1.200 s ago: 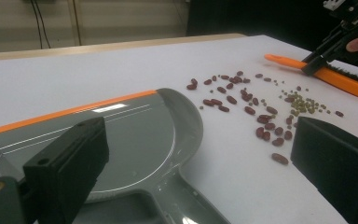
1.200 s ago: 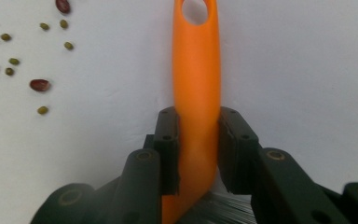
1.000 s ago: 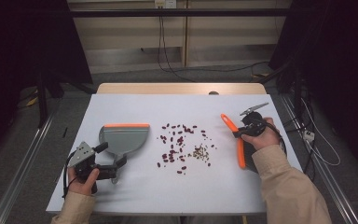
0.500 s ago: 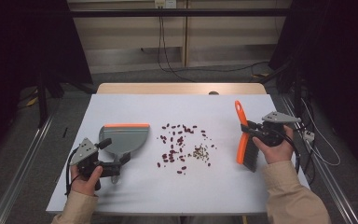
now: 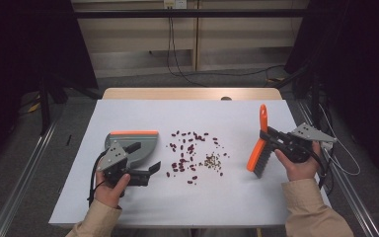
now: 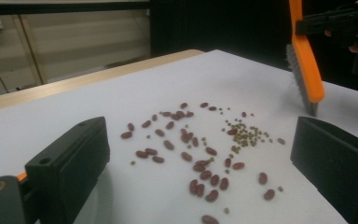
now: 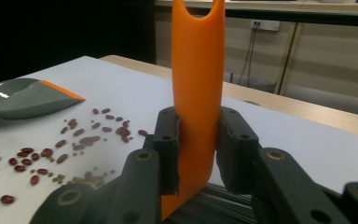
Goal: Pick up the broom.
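overhead forward-down, two low close views, shared beans (image 5: pixel 192 155)

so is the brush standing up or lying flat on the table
Standing up. The brush is held with its orange handle pointing up and its bristles down by the table, clamped between the right gripper fingers.

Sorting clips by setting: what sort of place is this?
Probably a lab recording station, not a home: a bare white table ringed by black curtains, with floor rails and loose cables.

White counter (image 5: pixel 128 207), wooden strip along far edge. Red beans (image 5: pixel 187 150) scattered at centre; small greenish seeds (image 5: pixel 213 162) clustered just beside them. Grey dustpan (image 5: pixel 140 145), orange-edged, seen at left.
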A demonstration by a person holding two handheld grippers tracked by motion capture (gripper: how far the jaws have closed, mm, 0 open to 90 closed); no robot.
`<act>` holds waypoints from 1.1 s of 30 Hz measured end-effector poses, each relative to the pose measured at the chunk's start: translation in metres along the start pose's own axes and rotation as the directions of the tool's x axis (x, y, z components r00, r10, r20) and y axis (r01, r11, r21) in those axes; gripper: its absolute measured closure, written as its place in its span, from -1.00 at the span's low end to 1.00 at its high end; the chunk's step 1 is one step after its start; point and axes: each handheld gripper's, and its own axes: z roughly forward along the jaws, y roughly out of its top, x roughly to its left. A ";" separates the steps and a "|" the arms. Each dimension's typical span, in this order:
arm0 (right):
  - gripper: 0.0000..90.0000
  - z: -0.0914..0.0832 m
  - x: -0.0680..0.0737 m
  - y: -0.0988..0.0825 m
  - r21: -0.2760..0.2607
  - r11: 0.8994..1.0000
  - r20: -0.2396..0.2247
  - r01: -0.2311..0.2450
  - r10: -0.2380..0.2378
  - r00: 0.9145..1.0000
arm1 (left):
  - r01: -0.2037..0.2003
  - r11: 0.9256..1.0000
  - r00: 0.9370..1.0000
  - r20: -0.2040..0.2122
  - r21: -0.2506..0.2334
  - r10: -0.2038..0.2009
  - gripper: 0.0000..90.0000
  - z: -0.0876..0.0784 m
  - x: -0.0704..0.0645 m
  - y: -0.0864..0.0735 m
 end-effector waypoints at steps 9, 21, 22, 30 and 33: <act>0.57 0.005 0.011 0.014 -0.077 0.997 -0.043 -0.015 0.012 0.999 | -0.007 1.000 0.995 0.103 0.022 0.004 -0.91 0.035 -0.026 0.014; 0.57 0.032 0.038 0.038 -0.111 0.994 -0.121 -0.024 0.010 0.993 | 0.015 0.997 0.976 0.217 0.074 -0.031 -0.62 0.101 -0.056 0.023; 0.57 0.032 0.038 0.038 -0.111 0.994 -0.121 -0.024 0.010 0.993 | 0.012 0.997 0.974 0.223 0.077 -0.029 -0.62 0.105 -0.057 0.024; 0.57 0.053 0.055 0.042 -0.100 0.995 -0.162 -0.016 0.000 0.987 | -0.004 0.988 0.980 0.199 0.151 -0.026 -0.45 0.136 -0.065 0.031; 0.57 0.060 0.062 0.043 -0.086 0.996 -0.182 -0.009 -0.007 0.983 | 0.026 0.985 0.981 0.187 0.171 -0.059 -0.29 0.145 -0.064 0.030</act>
